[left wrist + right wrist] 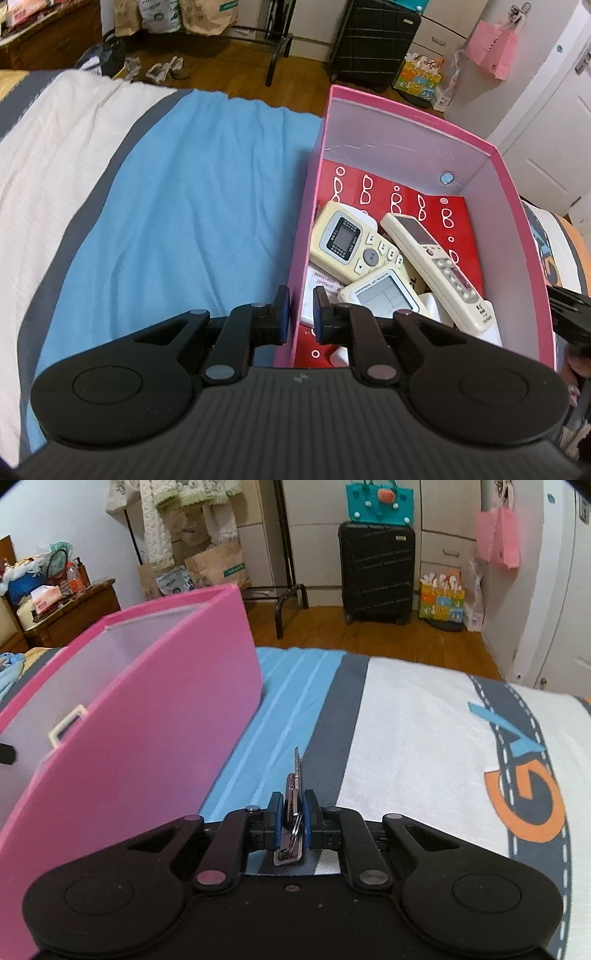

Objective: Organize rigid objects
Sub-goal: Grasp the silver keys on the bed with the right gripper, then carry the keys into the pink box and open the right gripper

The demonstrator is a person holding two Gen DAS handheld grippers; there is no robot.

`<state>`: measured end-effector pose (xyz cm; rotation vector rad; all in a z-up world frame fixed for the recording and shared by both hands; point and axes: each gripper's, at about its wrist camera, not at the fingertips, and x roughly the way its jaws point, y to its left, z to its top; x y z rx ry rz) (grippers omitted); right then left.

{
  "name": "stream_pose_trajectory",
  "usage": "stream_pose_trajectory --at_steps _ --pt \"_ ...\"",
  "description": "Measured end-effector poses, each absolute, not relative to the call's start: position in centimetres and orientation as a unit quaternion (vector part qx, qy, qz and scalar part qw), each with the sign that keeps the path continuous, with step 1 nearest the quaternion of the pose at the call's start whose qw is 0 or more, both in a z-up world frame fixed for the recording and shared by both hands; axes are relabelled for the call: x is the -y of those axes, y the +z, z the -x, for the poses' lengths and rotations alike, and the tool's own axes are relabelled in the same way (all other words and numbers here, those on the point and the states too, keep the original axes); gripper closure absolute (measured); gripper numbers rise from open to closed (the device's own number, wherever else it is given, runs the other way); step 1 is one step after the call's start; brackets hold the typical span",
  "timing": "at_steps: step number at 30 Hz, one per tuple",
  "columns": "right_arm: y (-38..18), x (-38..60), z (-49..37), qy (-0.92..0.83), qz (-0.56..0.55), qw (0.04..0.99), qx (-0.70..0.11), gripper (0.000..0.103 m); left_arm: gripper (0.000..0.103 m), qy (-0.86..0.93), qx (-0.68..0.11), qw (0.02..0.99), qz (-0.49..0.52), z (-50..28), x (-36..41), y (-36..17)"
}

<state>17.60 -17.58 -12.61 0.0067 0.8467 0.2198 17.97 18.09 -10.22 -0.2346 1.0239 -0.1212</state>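
A pink box (314, 206) stands on the bed and holds three cream remote controls (351, 243) on a red patterned sheet. My left gripper (302, 314) straddles the box's left wall, jaws nearly closed on it, one finger (283, 314) outside and one inside. My right gripper (292, 821) is shut on a bunch of keys (293, 805) on a ring, held just above the bed cover, to the right of the pink box (147, 720).
A blue cloth (184, 221) covers the bed left of the box. The striped bed cover (424, 738) spreads to the right. Beyond the bed's far edge are a wooden floor, a black suitcase (376, 572), paper bags and a metal rack.
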Motion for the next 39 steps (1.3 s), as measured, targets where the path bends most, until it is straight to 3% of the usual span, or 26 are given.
stream_pose_trajectory --at_steps 3,8,25,32,39 --pt "-11.2 16.7 -17.0 0.091 0.032 0.901 -0.423 0.090 0.091 -0.055 -0.494 0.859 0.120 -18.0 -18.3 -10.6" --pt "-8.5 17.4 -15.6 0.072 0.001 0.896 -0.438 0.090 0.091 -0.051 -0.490 0.861 0.124 -18.0 -18.3 -10.4" --pt "1.3 11.7 -11.3 0.170 0.036 0.906 -0.385 0.090 0.091 -0.048 -0.491 0.863 0.111 -18.0 -17.9 -10.4" --pt "1.1 8.2 -11.9 0.223 0.037 0.898 -0.377 0.090 0.091 -0.047 -0.489 0.864 0.112 -18.0 -17.7 -10.4" --pt "-2.7 5.8 -16.4 0.192 0.058 0.893 -0.404 0.090 0.091 -0.053 -0.493 0.861 0.113 -18.0 -17.9 -10.5"
